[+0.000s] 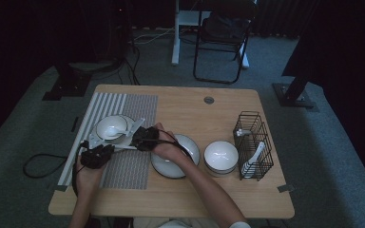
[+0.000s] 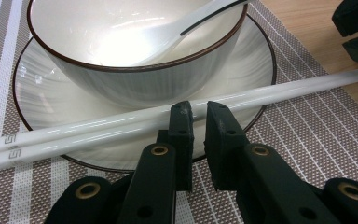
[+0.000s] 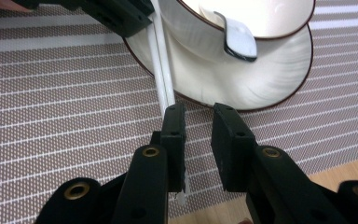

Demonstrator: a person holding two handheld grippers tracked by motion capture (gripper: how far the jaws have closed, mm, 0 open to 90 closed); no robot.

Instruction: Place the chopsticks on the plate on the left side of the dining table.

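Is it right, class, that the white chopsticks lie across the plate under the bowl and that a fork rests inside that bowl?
Not quite: a white spoon, not a fork, rests in the bowl, as the left gripper view shows. The chopsticks do lie across the plate under it.

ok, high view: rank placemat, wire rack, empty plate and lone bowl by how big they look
Largest to smallest:
1. placemat
2. wire rack and empty plate: too close to call, since the rack stands tall and a hand covers part of the plate
3. lone bowl
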